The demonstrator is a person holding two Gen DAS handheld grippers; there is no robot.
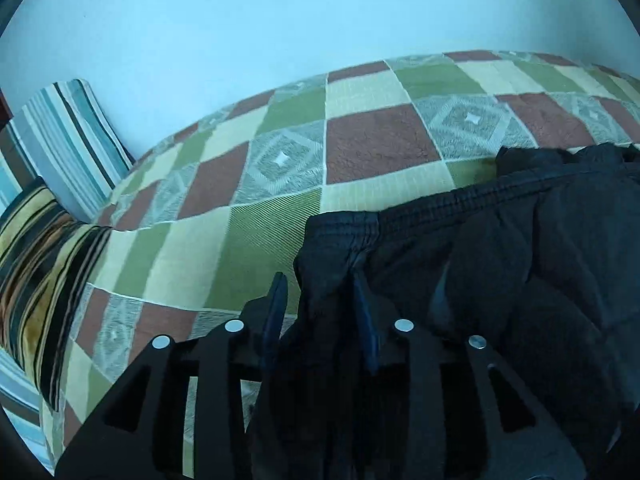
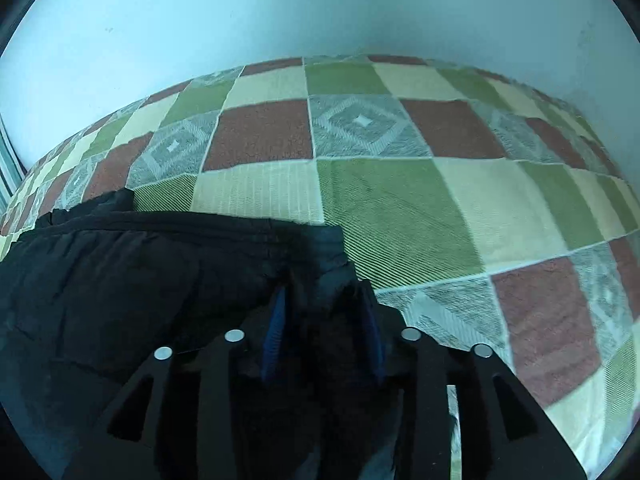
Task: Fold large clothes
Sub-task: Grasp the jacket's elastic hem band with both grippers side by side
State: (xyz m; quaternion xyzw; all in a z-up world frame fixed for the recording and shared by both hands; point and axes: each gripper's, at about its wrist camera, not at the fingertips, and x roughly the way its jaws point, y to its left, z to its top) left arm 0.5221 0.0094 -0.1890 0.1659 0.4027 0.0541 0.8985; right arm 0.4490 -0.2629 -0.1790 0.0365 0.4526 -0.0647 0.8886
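The black garment (image 1: pixel 500 264), with an elastic gathered waistband (image 1: pixel 460 196) that made it look like trousers or shorts, lay on the checked bedspread (image 1: pixel 248 184), and each gripper had one end of that waistband edge. The left gripper (image 1: pixel 320 292) had its jaws drawn fairly narrow with a bunch of dark cloth gathered between them at the garment's left corner, and the right gripper (image 2: pixel 322 304) likewise had its blue-padded jaws closed down on a wad of fabric at the right corner. The likeliest trouble, as I judged it, was an uneven hold: the cloth sat bunched rather than flat between the fingers, so a pull could let one layer slide out while the other stayed caught, leaving the fold skewed. If the two hands did not travel together, the band would sag in the middle or twist. The fabric looked slick and puffy, which would make slipping easier. The striped pillows (image 1: pixel 60 184) lay well apart to the left and seemed no obstacle. The waistband ran side to side between the two grippers, facing the far wall (image 2: pixel 320 12), while the body of the garment trailed back under the grippers toward the person; I could not tell how far it extended or how the legs lay.
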